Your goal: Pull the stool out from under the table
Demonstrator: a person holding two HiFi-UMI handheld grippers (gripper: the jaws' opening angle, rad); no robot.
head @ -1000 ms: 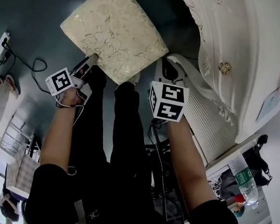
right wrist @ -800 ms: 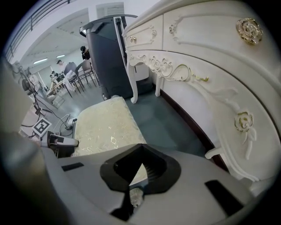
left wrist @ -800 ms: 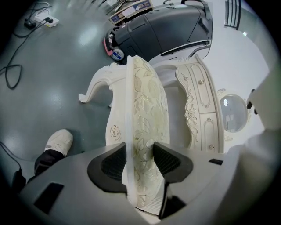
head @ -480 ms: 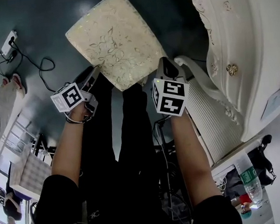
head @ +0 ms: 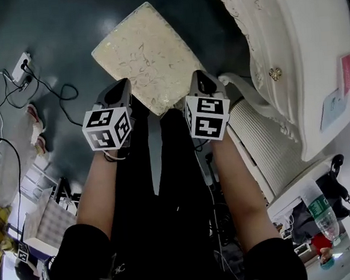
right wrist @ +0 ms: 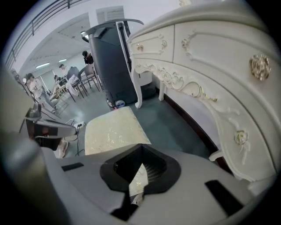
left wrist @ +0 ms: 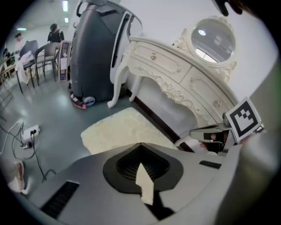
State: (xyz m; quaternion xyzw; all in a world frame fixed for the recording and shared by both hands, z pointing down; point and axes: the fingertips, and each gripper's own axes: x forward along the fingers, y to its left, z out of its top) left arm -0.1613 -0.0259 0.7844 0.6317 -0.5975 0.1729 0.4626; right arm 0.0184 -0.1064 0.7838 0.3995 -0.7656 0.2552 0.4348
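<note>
The white carved dressing table fills the right of the head view. Its drawer front runs from upper left to lower right, and the left gripper view shows an oval mirror on top. Dark grey floor takes up most of the rest. A tall dark grey machine stands by the dressing table's far leg.

The stool stands on the floor, fully out from under the dressing table. A strip of bare floor separates its long right side from the table's front. Its cream, flower-patterned top is a rectangle whose long axis lies roughly parallel to that front. One short end faces the person and the other faces the machine.

The floor is open along the stool's left side and beyond its far end. A white ribbed panel stands just beside the person's right forearm, below the table's edge. A white power strip with a black cable lies well apart to the left.

The left hand-held gripper is held near the stool's near left edge, and the right hand-held gripper near its near right edge. The stool's nearest corner lies between them. In its own view each has its jaws drawn together to a thin slit with nothing clamped. The stool's cream top shows through the slit, ahead and lower down.
</note>
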